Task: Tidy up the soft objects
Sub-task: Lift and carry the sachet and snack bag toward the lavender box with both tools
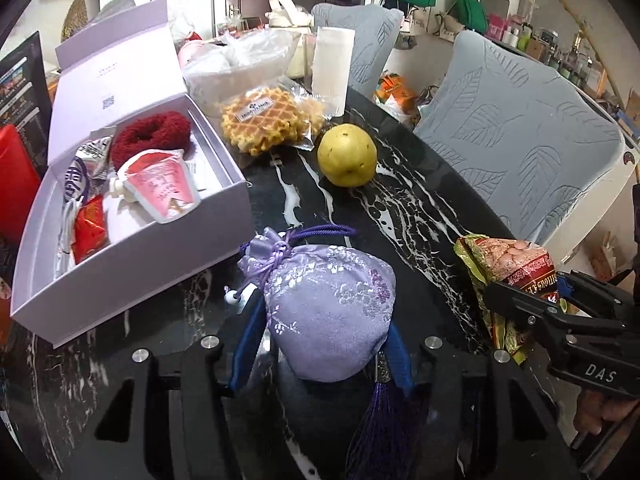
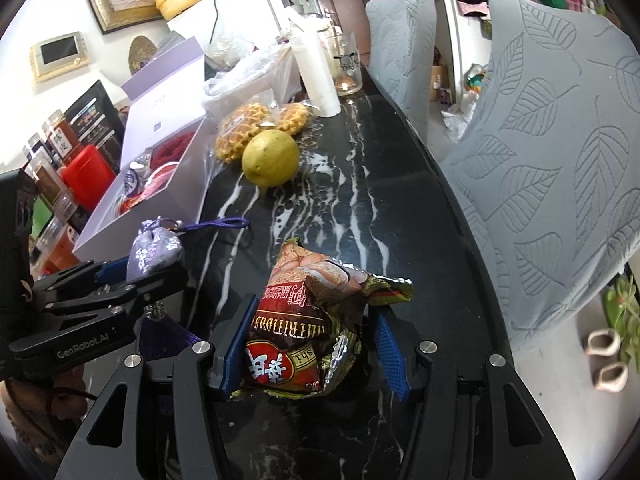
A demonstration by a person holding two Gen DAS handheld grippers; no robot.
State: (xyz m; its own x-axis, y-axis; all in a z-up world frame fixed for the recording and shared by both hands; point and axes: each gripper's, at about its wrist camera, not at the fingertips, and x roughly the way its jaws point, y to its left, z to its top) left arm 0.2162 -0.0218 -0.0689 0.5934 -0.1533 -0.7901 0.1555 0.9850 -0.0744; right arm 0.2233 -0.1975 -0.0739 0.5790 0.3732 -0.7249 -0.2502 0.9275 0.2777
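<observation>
We look down along each gripper's fingers, close over the black marble table (image 1: 404, 216); both our views share the pear (image 1: 347, 155) and white box (image 2: 160, 204).

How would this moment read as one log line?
left gripper: shut on lilac sachet | right gripper: shut on snack packet | box: open

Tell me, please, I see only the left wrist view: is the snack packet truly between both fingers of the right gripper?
Observer: Yes. In the right wrist view the snack packet stands between the fingers of the right gripper, and one blue pad lies flat against it.
Operator: What stands to the left of the box, outside my picture?
Observer: A row of labelled jars, beside a red container.
</observation>
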